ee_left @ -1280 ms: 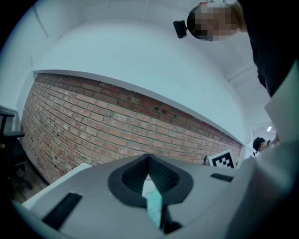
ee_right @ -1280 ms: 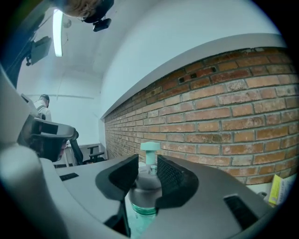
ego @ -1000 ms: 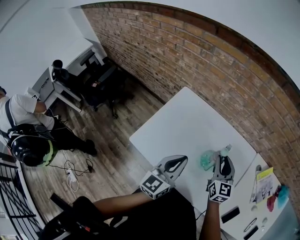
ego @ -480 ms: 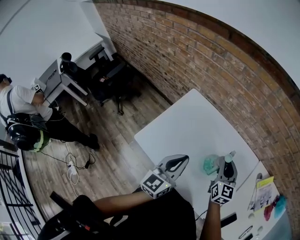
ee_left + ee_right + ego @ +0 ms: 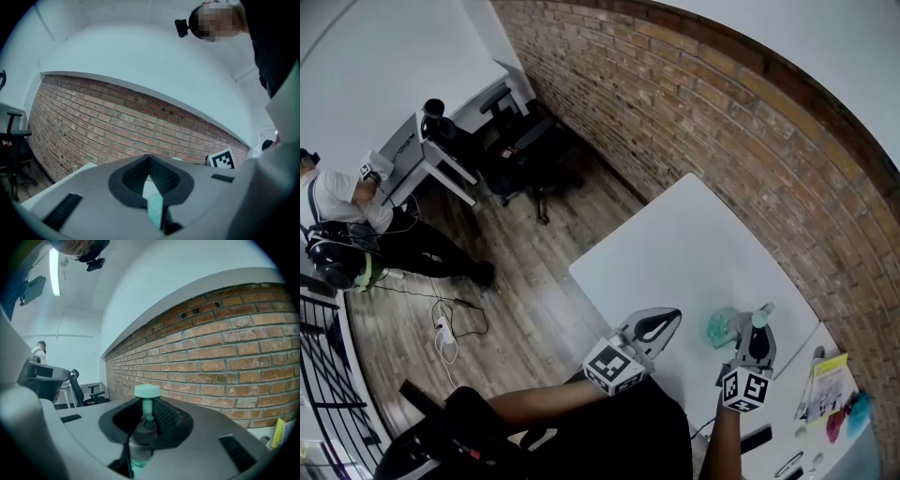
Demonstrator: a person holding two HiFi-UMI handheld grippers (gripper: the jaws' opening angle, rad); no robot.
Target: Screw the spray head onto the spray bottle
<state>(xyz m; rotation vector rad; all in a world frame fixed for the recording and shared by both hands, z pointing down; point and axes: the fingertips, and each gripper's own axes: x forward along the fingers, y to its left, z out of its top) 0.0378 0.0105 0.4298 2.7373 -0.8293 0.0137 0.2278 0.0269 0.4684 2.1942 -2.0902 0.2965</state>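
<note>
The spray head (image 5: 147, 391) is mint green, the table (image 5: 675, 253) white, the brick wall (image 5: 722, 122) reddish-brown.

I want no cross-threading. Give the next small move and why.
Probably open the left claw and bring it onto the teal bottle to steady it. The right claw has just been closing on the spray head, whose dark collar seems seated on the bottle's neck, while the left claw is shut and apart from the bottle.
</note>
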